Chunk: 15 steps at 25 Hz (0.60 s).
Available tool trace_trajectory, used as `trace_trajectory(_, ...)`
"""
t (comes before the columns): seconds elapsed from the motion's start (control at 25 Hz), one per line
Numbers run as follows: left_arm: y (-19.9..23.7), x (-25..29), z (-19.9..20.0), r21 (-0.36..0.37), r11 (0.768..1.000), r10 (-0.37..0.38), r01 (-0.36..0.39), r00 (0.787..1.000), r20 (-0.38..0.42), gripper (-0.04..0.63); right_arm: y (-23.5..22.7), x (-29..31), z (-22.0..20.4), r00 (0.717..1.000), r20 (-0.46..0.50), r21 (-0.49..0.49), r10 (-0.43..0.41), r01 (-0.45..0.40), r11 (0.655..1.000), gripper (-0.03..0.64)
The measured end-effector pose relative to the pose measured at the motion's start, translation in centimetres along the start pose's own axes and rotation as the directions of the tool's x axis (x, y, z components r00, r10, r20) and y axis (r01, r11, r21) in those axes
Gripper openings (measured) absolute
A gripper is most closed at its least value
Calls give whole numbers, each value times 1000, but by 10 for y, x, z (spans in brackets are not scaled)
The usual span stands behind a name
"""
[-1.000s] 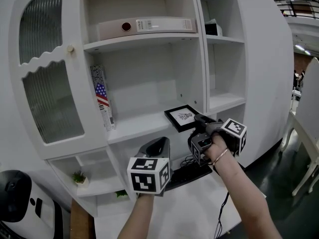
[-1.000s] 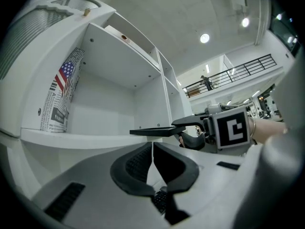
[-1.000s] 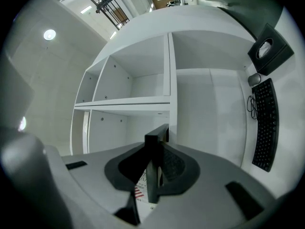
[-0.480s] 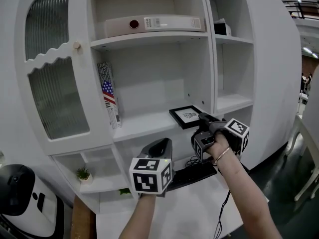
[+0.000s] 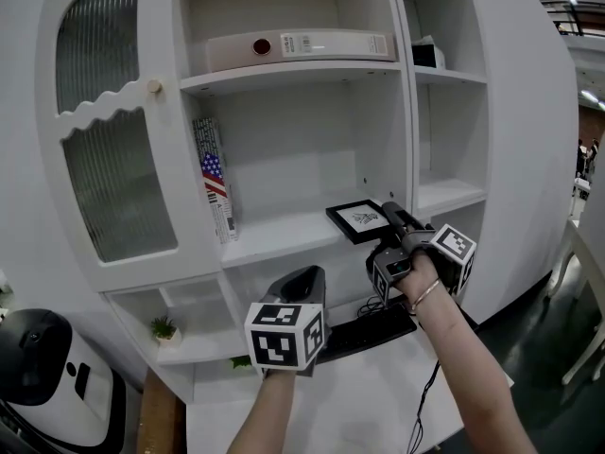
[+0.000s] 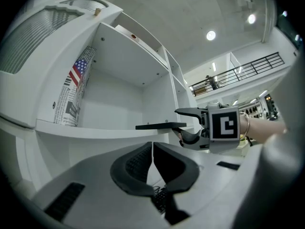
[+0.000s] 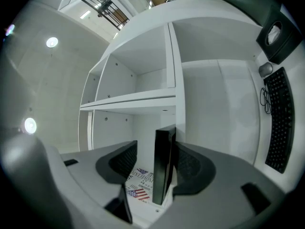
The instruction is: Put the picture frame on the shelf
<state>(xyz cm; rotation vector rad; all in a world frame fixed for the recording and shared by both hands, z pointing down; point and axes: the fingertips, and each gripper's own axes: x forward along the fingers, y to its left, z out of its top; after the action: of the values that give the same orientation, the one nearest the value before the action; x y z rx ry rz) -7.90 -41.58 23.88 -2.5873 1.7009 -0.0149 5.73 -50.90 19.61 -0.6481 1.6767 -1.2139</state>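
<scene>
Release looks under way: jaws of your right gripper (image 5: 393, 219) have just been opening, picture frame (image 5: 360, 219) loose between them, flat on the shelf (image 5: 274, 240) mid-picture; draw straight back next, left gripper (image 5: 301, 282) pinched together, empty.

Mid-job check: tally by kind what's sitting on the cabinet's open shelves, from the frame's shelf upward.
picture frame: 1
flag-print book: 1
binder: 1
black box: 1
Total: 4
</scene>
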Motion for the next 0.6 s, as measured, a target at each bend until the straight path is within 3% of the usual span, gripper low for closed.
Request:
trace_trajectory(0.36,-2,-4,-1,-4,1000,-1,1,1000,2,19,0,-20,-1,1000,-14,-30,26,-27,999,254)
trace_trajectory(0.6,-11,-4,-3,-1,1000,-15,15,1000,-4,20,-5,-44,-1,1000,-24,-183,4,-8,983,255)
